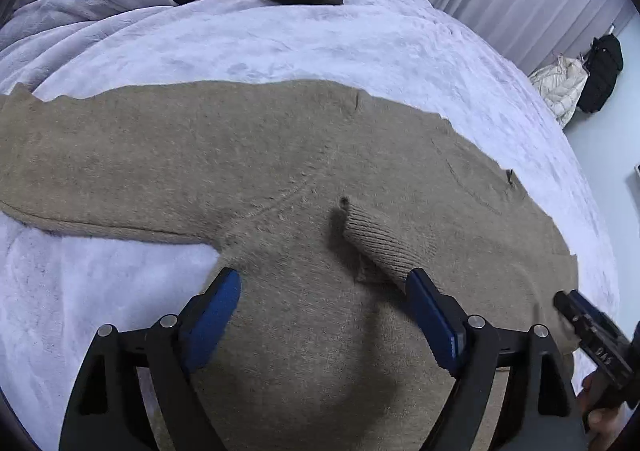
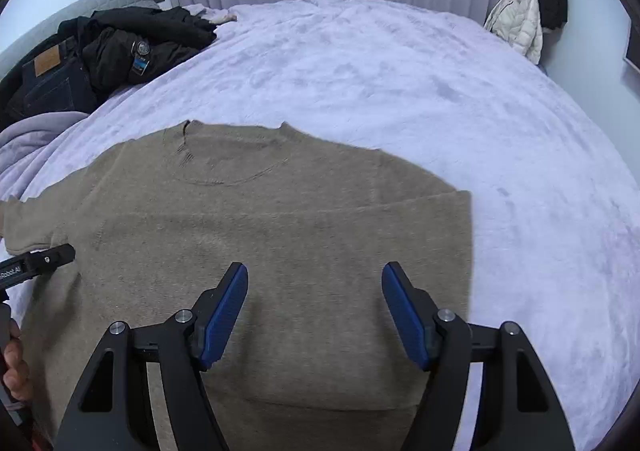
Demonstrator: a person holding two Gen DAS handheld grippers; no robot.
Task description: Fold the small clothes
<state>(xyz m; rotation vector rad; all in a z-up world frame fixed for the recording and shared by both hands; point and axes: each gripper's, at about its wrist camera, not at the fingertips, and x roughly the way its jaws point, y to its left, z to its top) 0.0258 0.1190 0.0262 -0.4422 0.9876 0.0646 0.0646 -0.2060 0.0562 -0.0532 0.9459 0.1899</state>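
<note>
Left wrist view: the left gripper (image 1: pixel 324 315) is held with its jaws spread above a tan knit sweater (image 1: pixel 248 155), nothing pinched between them, the folded-in ribbed cuff (image 1: pixel 380 247) lying just beside its right finger. Seen from the right wrist, the right gripper (image 2: pixel 316 311) is likewise spread and empty over the sweater, which is laid flat at the near edge of the lilac-blanketed bed (image 2: pixel 400 63).

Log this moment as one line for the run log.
left gripper: open | right gripper: open | tan knit sweater: flat, one sleeve folded in
</note>
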